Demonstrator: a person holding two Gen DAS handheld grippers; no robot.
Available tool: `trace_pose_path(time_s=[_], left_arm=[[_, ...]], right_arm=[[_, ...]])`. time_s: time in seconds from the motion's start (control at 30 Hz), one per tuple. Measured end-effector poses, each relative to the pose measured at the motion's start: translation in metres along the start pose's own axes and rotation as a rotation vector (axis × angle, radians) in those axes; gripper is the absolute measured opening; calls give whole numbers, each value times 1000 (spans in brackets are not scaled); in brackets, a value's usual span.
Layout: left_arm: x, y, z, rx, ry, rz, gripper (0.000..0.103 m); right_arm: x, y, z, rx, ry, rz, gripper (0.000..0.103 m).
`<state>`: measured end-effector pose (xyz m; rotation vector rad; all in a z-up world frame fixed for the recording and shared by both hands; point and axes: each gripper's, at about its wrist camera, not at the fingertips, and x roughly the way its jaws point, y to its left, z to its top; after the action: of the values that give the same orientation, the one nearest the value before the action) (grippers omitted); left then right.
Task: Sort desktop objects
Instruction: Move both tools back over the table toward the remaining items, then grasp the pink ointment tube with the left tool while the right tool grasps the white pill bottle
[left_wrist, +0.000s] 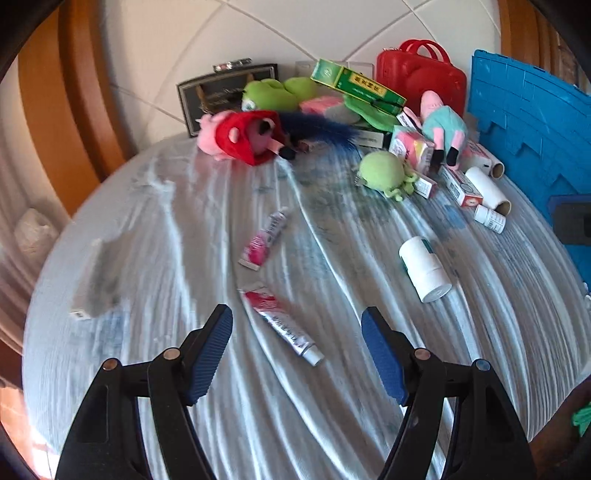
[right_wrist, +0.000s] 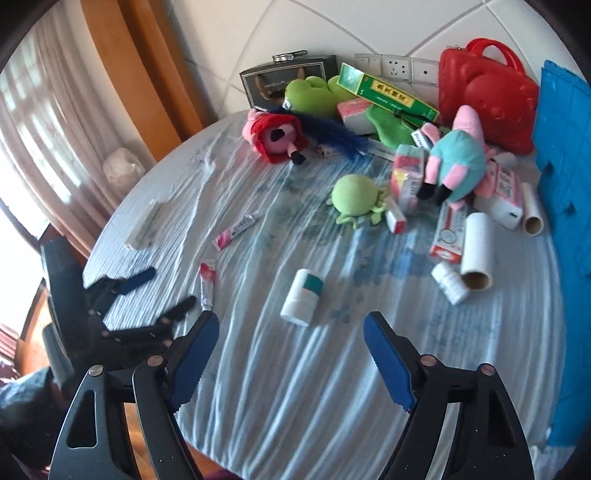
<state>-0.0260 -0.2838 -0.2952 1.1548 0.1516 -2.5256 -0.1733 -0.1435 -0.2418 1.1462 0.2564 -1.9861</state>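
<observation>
Desktop objects lie scattered over a round table under a pale blue wrinkled cloth (right_wrist: 295, 369); most are heaped at the far side, a few singles lie nearer me.

Left gripper (left_wrist: 297, 321): jaws apart, nothing between the blue pads. I see it over the near part of the cloth, pointing steeply down. A red-and-silver ointment tube (left_wrist: 280, 323) lies on the cloth in line with the gap, cap toward me (contact not confirmed; pads look clear of it). Further out, a pink tube (left_wrist: 264, 238). Off to the right, a white pill bottle with a teal label (left_wrist: 424, 269) lies on its side.

Right gripper (right_wrist: 291, 325): jaws spread, empty, over the cloth. The same white bottle (right_wrist: 302, 297) lies just beyond the fingertips, not touched. In this view the left gripper (right_wrist: 170, 286) shows at the left edge of the table, blurred, near the red tube (right_wrist: 207, 286).

Outward, right side: a small white bottle (right_wrist: 450, 282) next to a white paper roll (right_wrist: 476, 253), with a red-and-white medicine box (right_wrist: 448, 236) beside them. Middle: a green plush octopus (right_wrist: 356, 199). Behind it, a teal-and-pink plush (right_wrist: 458, 162) and a red-and-pink plush (right_wrist: 275, 138) with a dark blue feather (right_wrist: 332, 134) by it. Rear: a long green box (right_wrist: 388, 94) resting on a green plush frog (right_wrist: 314, 96), a red plastic case with handles (right_wrist: 487, 96) and a dark framed plaque (right_wrist: 284, 79) against the tiled wall. A blue plastic panel (right_wrist: 565, 166) stands at the right edge.
</observation>
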Motion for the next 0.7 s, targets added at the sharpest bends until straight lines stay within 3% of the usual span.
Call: trace_pose_path(time_s=[0.1,0.23,0.4,0.6,0.7], left_arm=[[19,5,-1,-32,45,-61,72],[41,9,-7,-69,106,-69,72],[48,7,-13,-94,129,-86,68],[59,1,-12,-105,159,-99,67],[59,4,-11,-114,153,-110,61]], right_arm=[[13,4,2,-8,21,-3,82],[34,0,3,-17,47,0,81],[73,-10,2,12,123,52,56],[101,-17,13,47,150,79,45],[105,-19,16,48,153,99,38]])
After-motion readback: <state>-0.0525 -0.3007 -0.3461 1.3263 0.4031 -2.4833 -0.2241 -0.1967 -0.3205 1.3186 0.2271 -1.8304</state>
